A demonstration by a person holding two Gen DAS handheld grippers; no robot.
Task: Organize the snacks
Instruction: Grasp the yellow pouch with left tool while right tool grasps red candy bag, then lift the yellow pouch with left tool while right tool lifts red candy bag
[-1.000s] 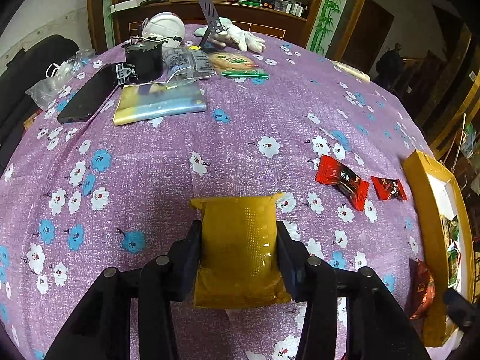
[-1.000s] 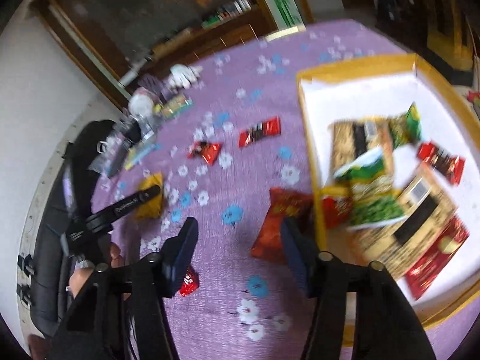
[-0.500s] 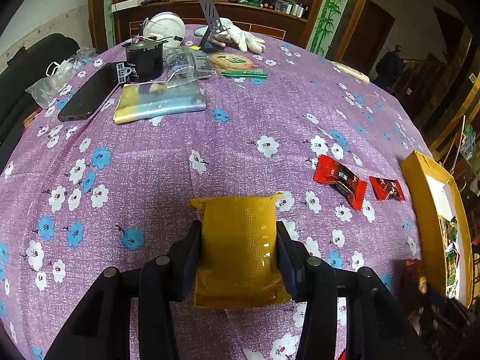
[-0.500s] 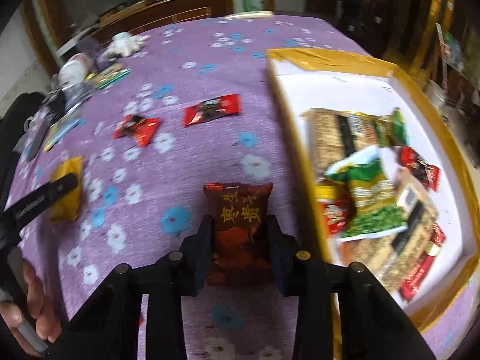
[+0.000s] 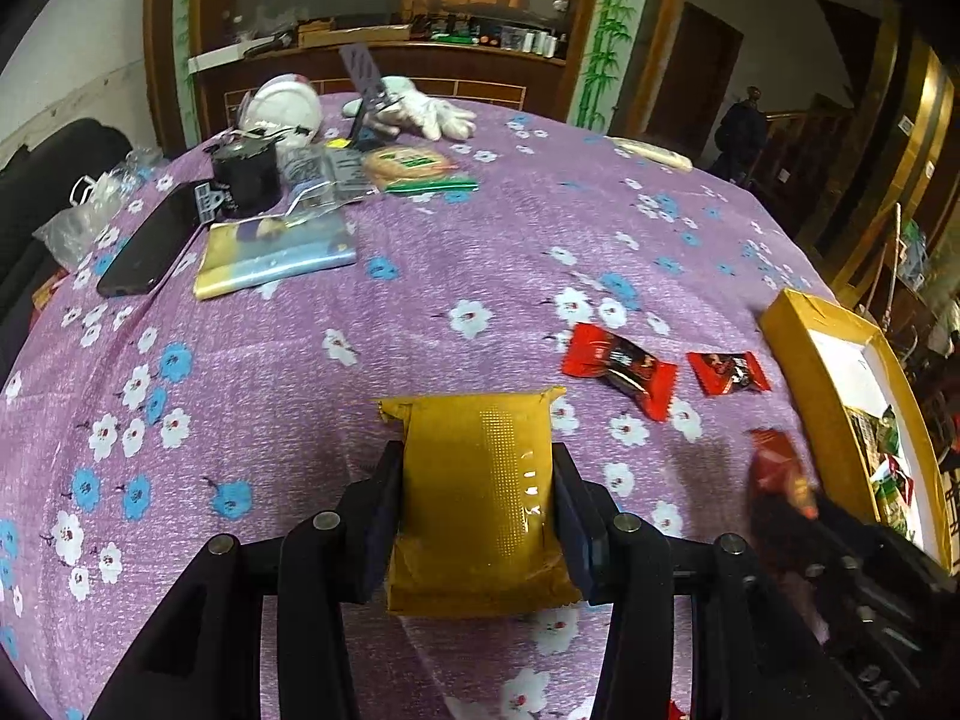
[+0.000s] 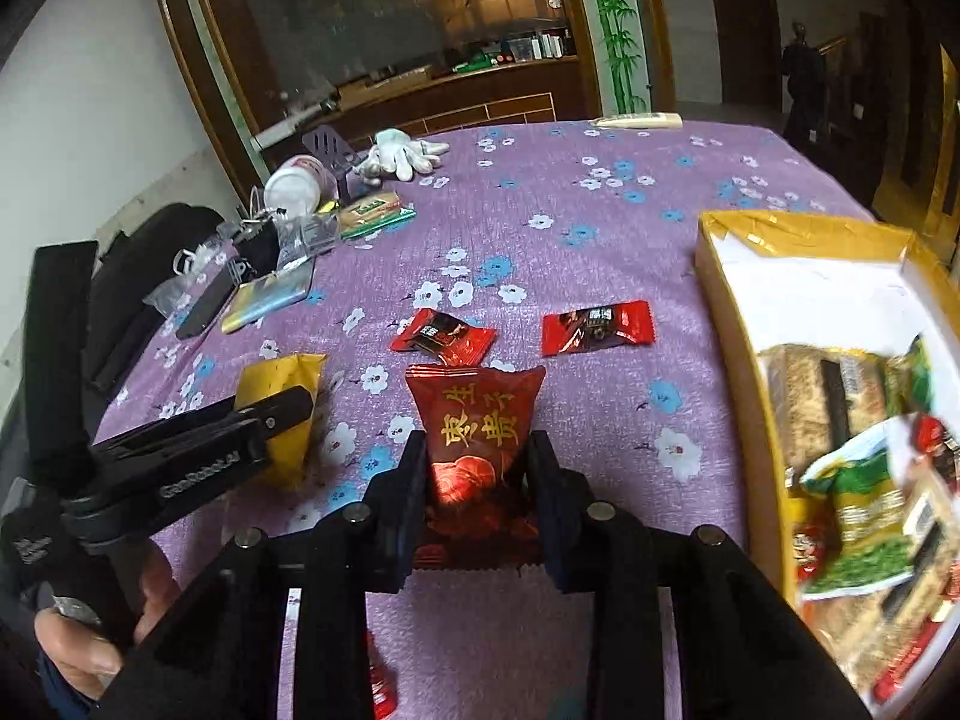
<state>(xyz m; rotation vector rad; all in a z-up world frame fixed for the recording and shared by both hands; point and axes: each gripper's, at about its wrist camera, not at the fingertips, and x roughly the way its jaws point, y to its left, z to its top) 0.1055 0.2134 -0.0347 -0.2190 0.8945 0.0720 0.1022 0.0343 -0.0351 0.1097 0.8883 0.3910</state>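
Purple floral tablecloth [image 5: 480, 252] covers the table. Yellow box [image 6: 729, 324] at right edge, snacks inside. Left gripper [image 5: 477, 507] clamped on yellow packet [image 5: 480, 492], just above the cloth. Right gripper [image 6: 477, 483] clamped on red packet [image 6: 477, 426]. Two red candies [image 6: 444, 336] lie loose beyond.

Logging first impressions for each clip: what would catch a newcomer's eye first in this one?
Two snacks gripped at once: the left tongs clamp a yellow packet, the right tongs a dark red packet, both over the purple floral tablecloth. At the right, a yellow-rimmed box already holds a heap of snacks.
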